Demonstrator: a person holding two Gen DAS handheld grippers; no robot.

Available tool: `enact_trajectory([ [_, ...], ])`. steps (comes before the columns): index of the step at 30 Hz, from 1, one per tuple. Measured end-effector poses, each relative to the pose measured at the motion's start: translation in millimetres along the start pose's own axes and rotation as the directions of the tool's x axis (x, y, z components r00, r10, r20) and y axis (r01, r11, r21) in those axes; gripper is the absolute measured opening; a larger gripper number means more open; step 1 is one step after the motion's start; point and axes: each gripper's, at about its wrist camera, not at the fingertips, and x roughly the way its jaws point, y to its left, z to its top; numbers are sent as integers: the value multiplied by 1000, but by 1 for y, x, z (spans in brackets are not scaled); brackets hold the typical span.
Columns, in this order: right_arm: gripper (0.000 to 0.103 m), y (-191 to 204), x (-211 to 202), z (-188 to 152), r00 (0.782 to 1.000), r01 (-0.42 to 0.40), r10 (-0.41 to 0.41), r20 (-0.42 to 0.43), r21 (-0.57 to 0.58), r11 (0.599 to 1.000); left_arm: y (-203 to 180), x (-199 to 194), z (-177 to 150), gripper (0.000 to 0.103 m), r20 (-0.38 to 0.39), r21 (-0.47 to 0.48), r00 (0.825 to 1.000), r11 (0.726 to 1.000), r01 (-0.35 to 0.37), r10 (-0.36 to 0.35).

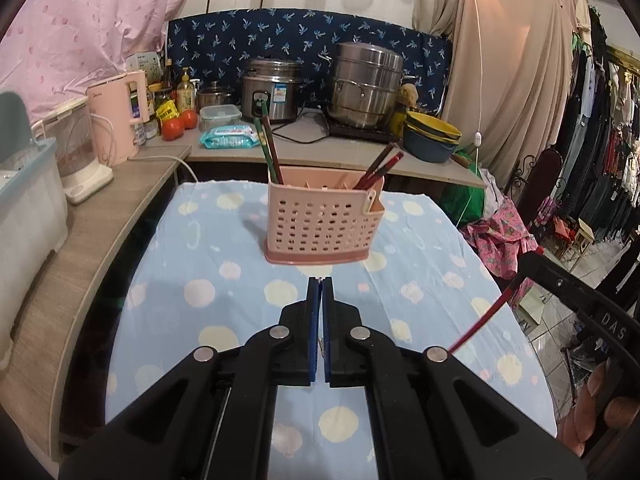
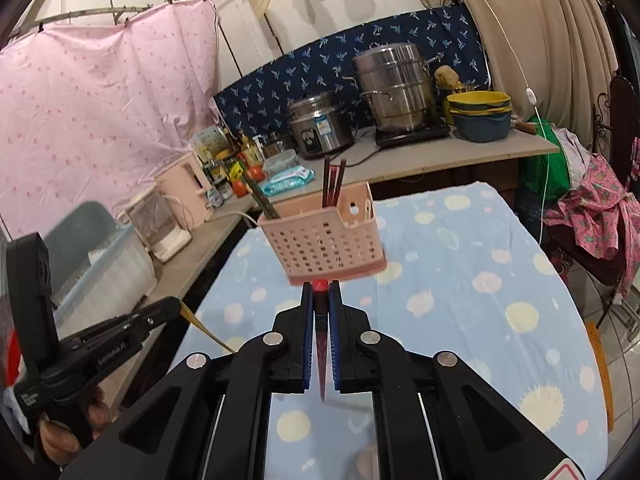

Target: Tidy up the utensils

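Between the right gripper's [image 2: 321, 286] fingers [image 2: 307, 320] a red chopstick [image 2: 321, 344] is being clamped, pointing toward the basket [image 2: 324, 240]. From the right wrist view, the left gripper [image 1: 320, 280] is pinching a yellowish chopstick [image 2: 204, 330], its fingers [image 1: 315, 320] pressing nearly together. Just beyond, the pink basket is standing toward the bench's [image 1: 420, 280] far edge, holding chopsticks [image 1: 270, 148] at both ends.

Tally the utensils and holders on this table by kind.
Chopsticks standing in the basket: 4
Red chopstick in the right gripper: 1
Yellowish chopstick in the left gripper: 1
Pink basket: 1
Total: 7
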Motion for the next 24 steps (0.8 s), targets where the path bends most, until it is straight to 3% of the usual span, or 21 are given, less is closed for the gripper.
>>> enact_trajectory([
  [9,7,3,17,57,997,-11,11,83,-6,1000,3,14,50,1,52,15,999,1000,-1,0],
  [19,7,12,51,158,974,-45,39,225,22,999,5,33,131,1,161,38,986,999,-37,31],
  [24,7,20,76,184,970,-39,37,239,6,999,14,41,143,1,171,23,985,999,-39,35],
])
